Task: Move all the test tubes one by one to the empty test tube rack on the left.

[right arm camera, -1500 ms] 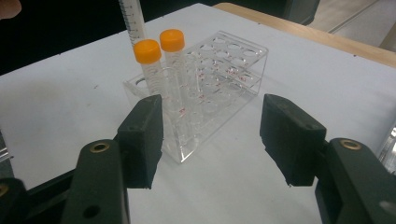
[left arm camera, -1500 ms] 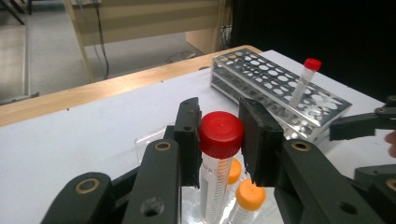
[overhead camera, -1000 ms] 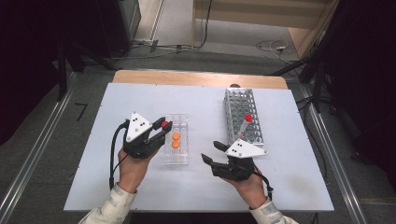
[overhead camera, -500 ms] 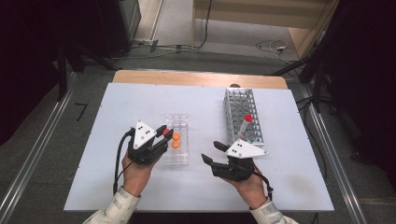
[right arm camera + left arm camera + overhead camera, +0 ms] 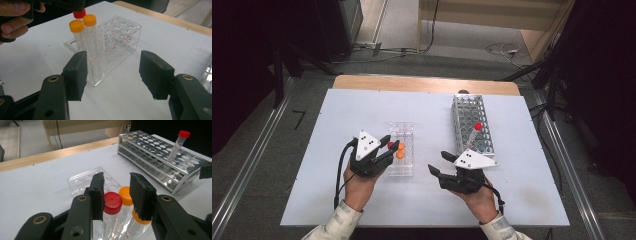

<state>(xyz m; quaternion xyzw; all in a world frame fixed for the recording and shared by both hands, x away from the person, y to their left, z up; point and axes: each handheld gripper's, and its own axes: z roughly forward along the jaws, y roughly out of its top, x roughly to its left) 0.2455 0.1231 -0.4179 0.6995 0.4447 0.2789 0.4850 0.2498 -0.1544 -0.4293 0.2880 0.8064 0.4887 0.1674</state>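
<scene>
Left gripper view: left gripper (image 5: 116, 195) jaws part-open around red-capped tube (image 5: 111, 206) in clear rack (image 5: 400, 150), likely to pull it; right gripper (image 5: 117, 72) wide open, empty.

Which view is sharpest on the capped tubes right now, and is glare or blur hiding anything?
Left gripper view: red-capped tube sharp between the open jaws; orange-capped tubes clear. Right gripper view: clear plastic rack reflective, edges soft but readable. High view: soft, tubes tiny; metal rack evenly lit, without harsh glare.
</scene>
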